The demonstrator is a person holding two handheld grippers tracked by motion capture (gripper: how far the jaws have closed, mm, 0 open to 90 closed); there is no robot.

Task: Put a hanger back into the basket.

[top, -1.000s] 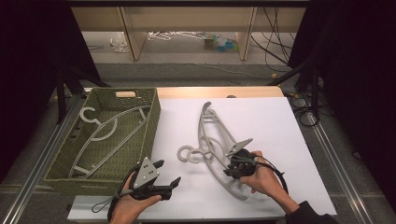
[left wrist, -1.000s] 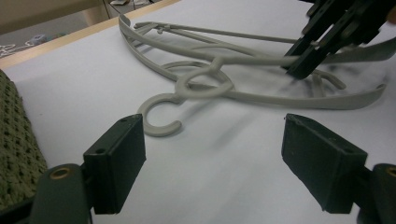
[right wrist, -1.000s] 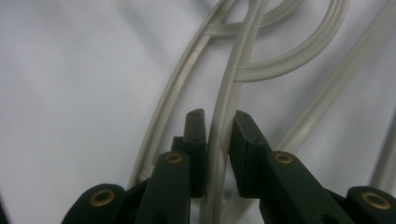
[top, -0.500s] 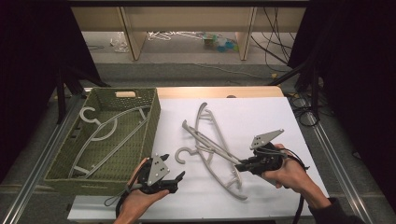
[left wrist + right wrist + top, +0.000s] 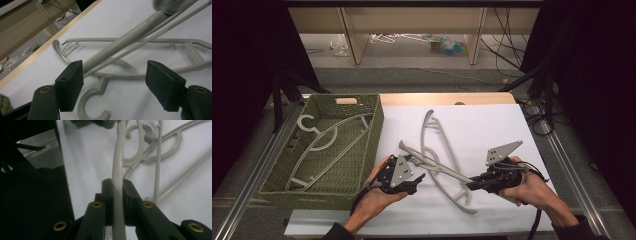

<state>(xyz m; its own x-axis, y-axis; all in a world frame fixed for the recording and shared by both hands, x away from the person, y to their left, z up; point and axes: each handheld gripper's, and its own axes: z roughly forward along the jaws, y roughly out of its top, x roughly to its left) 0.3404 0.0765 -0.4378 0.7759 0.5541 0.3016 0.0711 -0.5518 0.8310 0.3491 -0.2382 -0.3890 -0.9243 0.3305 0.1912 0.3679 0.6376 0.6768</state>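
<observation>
Hangers lay crossed on the white counter (image 5: 492, 125), two grey plastic ones tangled near its middle. The lifted hanger (image 5: 432, 165) ran as a slanted bar from the right gripper (image 5: 473, 184) up and leftward to a spot just above the left gripper (image 5: 418, 176), and in the right gripper view the fingers (image 5: 108, 195) were clamped tight on that pale bar, one pad pressed to each side of it. The other hanger (image 5: 443, 155) rested flat on the counter beneath it, its curved shoulder arching toward the far edge and its lower end near the front. In the left gripper view the black fingers (image 5: 71, 83) stood well apart and had just been closing somewhat; the raised bar passed above and between them without touching either pad, and the hook (image 5: 92, 105) of the flat hanger lay on the counter below the gap. A hand held each gripper, coming in from the near edge. Left of the counter sat a green woven basket (image 5: 372, 135) with a third hanger (image 5: 329, 142) lying inside it, well apart from both grippers.
</observation>
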